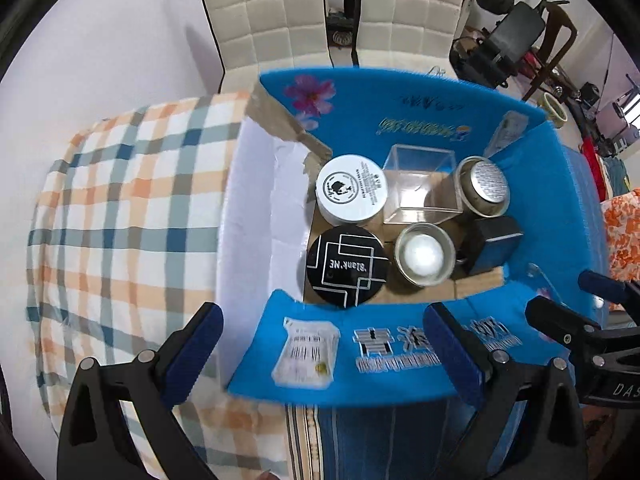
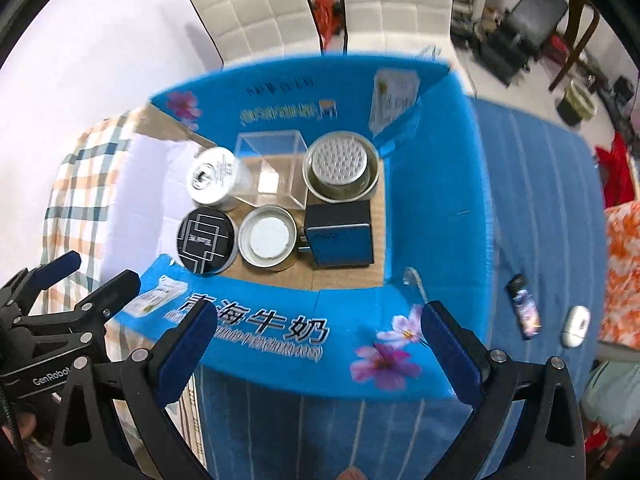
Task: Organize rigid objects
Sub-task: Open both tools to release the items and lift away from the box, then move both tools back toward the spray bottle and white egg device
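In the open blue cardboard box (image 2: pixel 432 184) we see six things in two rows. At the back, left to right: a white round tin (image 2: pixel 214 180), a clear plastic cube (image 2: pixel 272 168), a metal cup with a perforated insert (image 2: pixel 340 170). In front: a black round tin (image 2: pixel 206 240), a shallow metal tin (image 2: pixel 267 237), a dark blue cube box (image 2: pixel 340 236). Outside on the right lie a small dark lighter (image 2: pixel 524 312) and a white oval object (image 2: pixel 575 326).

From my right gripper (image 2: pixel 316 340), fingers spread wide, I look into the blue carton (image 2: pixel 432 184). Inside it sit a clear cube (image 2: pixel 272 168), white tin (image 2: pixel 214 180), black tin (image 2: pixel 206 240) and dark blue box (image 2: pixel 340 236). Right of the carton lie a lighter (image 2: pixel 524 312) and white mouse (image 2: pixel 575 326).
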Demonstrator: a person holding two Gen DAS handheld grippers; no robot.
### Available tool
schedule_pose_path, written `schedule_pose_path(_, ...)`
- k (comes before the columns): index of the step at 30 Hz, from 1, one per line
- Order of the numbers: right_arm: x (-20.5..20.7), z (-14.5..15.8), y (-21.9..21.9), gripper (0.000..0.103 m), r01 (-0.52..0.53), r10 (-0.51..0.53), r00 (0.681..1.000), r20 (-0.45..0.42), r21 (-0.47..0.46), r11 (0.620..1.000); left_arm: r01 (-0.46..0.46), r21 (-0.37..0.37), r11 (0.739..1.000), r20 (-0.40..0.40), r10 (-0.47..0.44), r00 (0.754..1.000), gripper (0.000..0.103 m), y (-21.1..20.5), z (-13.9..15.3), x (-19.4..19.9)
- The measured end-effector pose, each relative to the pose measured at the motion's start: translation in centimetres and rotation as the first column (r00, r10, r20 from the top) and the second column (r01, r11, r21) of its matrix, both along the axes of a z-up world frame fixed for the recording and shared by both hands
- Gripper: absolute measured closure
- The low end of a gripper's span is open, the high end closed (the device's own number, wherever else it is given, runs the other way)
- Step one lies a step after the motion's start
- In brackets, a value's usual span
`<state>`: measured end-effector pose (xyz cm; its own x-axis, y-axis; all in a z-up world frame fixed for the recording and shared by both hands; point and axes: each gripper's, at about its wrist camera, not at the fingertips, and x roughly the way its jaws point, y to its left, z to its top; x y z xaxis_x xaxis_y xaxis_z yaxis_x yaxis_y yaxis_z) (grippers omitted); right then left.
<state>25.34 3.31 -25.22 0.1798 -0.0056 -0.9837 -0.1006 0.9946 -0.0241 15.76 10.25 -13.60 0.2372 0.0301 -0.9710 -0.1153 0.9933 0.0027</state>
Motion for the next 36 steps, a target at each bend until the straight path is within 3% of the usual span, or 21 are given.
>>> schedule_pose_path(12,-6.7,9.4,-0.3,0.0,-0.043,0.036,0.99,0.135,0.046,0.998,-0.038,0.015,0.999,0.139,0.035,0.99,0.0,-2.2,9.0,-5.4)
schedule_pose_path(24,-11.2,14.9,-4.1,0.0,-0.037,0.012,0.983,0.184,0.131,0.991,-0.023,0.028,0.999,0.207,0.017,0.978,0.0,-6.3,14.0,-9.3)
schedule_pose_path(30,-11.9,14.0,-12.6,0.0,0.122,-0.142,0.979,0.148,0.131,0.984,0.039,0.014,0.999,0.217,-0.041,0.975,0.0,-10.9,14.0,-8.5)
schedule_pose_path(36,-12.3,10.2,-24.0,0.0,0.332,-0.34,0.938,0.069,0.106,0.937,0.16,-0.025,0.987,0.157,-0.154,0.976,0.0,-19.0,10.4,-5.4)
